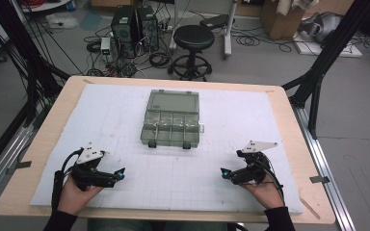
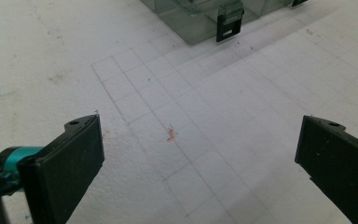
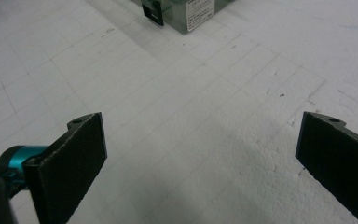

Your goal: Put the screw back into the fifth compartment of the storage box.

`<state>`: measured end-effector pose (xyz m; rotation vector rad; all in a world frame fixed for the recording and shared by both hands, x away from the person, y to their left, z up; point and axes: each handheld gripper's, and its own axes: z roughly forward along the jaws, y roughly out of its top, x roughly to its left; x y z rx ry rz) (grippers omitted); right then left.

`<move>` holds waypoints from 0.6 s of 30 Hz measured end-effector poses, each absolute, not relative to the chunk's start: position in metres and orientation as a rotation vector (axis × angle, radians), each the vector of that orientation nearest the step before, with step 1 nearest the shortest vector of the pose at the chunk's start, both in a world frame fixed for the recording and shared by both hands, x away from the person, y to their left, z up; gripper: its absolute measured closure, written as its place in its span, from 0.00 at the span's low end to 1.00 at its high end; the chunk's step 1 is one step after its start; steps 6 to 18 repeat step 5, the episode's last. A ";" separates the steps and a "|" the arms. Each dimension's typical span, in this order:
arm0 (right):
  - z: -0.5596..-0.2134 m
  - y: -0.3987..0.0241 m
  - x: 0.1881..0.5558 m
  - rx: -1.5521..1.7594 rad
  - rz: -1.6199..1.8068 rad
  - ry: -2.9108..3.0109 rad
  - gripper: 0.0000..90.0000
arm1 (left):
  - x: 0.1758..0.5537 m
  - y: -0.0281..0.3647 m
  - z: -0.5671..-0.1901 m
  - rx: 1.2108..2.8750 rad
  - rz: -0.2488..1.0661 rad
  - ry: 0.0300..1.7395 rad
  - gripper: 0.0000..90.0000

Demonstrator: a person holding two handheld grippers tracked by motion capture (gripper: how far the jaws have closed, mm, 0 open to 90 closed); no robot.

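The work in hand looks like the opening approach to the plastic box (image 1: 172, 118), a clear compartment case that sits closed on the white foam mat (image 1: 125, 192) in the middle of the table (image 1: 38, 159). To do this well, I would bring both tools forward together and low, each aimed at one of the two black latches on the box's near edge, and steady the case with one claw before the other works a latch (a light box like this will probably skid on foam if pushed from one side only).

The left gripper (image 1: 120, 174) rests near the mat's near left corner, its jaws spread wide with nothing between them; in the left gripper view one latch (image 2: 230, 23) lies ahead and slightly right of centre, well apart from the jaws.

The right gripper (image 1: 225, 173) mirrors it at the near right, jaws equally wide and empty. In the right gripper view the box's corner (image 3: 186, 11) and its other latch (image 3: 153, 11) sit far ahead at the top edge.

The box lies between the two grippers but well beyond both.
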<state>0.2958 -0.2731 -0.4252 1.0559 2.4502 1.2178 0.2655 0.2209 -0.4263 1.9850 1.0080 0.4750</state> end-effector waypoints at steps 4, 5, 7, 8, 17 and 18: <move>-0.428 -0.273 0.295 1.055 1.215 2.453 0.01 | 0.266 0.220 -0.427 1.988 0.469 1.003 0.02; -0.427 -0.273 0.295 1.051 1.215 2.452 0.01 | 0.267 0.220 -0.427 1.991 0.471 1.001 0.02; -0.427 -0.273 0.295 1.051 1.215 2.452 0.01 | 0.267 0.220 -0.427 1.991 0.471 1.001 0.02; -0.427 -0.273 0.295 1.051 1.215 2.452 0.01 | 0.267 0.220 -0.427 1.991 0.471 1.001 0.02; -0.427 -0.273 0.295 1.051 1.215 2.452 0.01 | 0.267 0.220 -0.427 1.991 0.471 1.001 0.02; -0.427 -0.273 0.295 1.051 1.215 2.452 0.01 | 0.267 0.220 -0.427 1.991 0.471 1.001 0.02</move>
